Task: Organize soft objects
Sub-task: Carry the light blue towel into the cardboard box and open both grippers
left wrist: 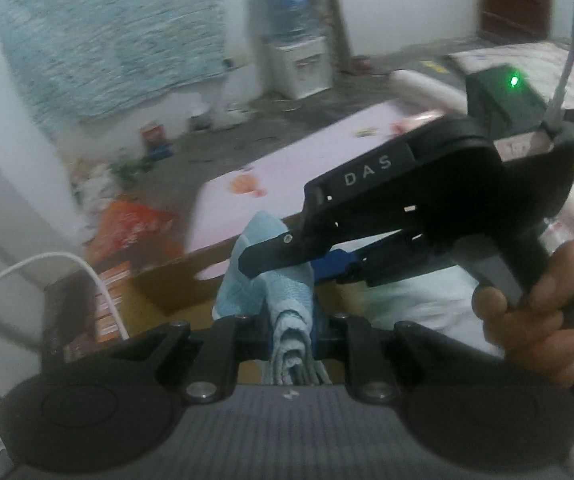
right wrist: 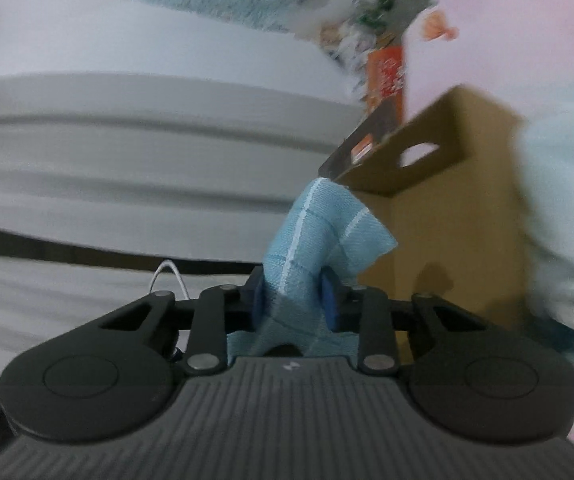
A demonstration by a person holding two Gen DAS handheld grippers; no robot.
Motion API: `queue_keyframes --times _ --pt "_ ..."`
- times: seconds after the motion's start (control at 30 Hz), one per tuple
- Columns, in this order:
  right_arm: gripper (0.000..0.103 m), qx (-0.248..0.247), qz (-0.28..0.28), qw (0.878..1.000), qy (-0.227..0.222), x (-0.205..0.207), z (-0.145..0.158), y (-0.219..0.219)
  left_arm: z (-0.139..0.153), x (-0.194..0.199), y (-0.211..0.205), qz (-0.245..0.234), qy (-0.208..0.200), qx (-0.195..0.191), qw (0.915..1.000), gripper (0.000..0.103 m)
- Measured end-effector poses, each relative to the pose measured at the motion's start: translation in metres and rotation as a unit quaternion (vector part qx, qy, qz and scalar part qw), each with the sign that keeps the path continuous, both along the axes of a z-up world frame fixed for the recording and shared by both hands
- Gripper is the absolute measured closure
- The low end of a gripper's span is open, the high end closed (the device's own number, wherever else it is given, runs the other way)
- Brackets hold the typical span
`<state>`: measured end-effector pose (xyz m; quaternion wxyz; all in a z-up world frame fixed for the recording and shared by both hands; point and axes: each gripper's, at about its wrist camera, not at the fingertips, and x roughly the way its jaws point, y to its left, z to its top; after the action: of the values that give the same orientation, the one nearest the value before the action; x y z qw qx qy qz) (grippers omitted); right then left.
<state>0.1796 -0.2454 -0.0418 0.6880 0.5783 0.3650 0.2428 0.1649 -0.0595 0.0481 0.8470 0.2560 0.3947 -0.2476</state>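
A light blue checked cloth (left wrist: pixel 261 236) is stretched between both grippers above an open cardboard box (left wrist: pixel 175 284). In the left wrist view my left gripper (left wrist: pixel 291 322) is shut on a bunched fold of it. My right gripper (left wrist: pixel 287 264) comes in from the right, held by a hand (left wrist: pixel 535 312), and pinches the same cloth higher up. The right wrist view shows the right gripper (right wrist: pixel 293 294) shut on the cloth (right wrist: pixel 327 220), whose corner sticks up past the blue pads (right wrist: pixel 329 300). The box (right wrist: pixel 447 208) stands just behind it.
A pink mat (left wrist: pixel 287 168) lies on the floor beyond the box. A water dispenser (left wrist: pixel 295 48) and scattered packaging (left wrist: pixel 127 224) stand along the far wall. Pale blurred fabric (right wrist: pixel 559 208) fills the right edge, and white bedding (right wrist: pixel 127 152) the left.
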Motion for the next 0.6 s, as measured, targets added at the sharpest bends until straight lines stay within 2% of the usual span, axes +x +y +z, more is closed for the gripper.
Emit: queue_keyframes --times 0.2,0.37,0.43,0.5,0.6 --pt "0.082 -0.062 0.027 0.998 0.014 0.085 -0.019 0.075 -0.055 0.069 0.041 0.043 -0.005 0.024 0.9988 0.087" --pt "0.082 -0.066 0.033 0.997 0.035 0.129 -0.057 0.104 -0.097 0.1 0.047 0.052 -0.028 0.069 0.9959 0.086" --pt "0.082 -0.073 0.038 0.996 0.044 0.143 -0.07 0.114 -0.111 0.107 0.048 0.056 -0.022 0.088 0.9943 0.084" --pt "0.082 -0.083 0.043 0.995 0.047 0.151 -0.083 0.121 -0.124 0.115 0.05 0.071 -0.006 0.103 0.9922 0.074" --pt "0.083 -0.094 0.045 0.993 0.06 0.157 -0.104 0.127 -0.135 0.117 0.056 0.082 0.02 0.099 0.9915 0.072"
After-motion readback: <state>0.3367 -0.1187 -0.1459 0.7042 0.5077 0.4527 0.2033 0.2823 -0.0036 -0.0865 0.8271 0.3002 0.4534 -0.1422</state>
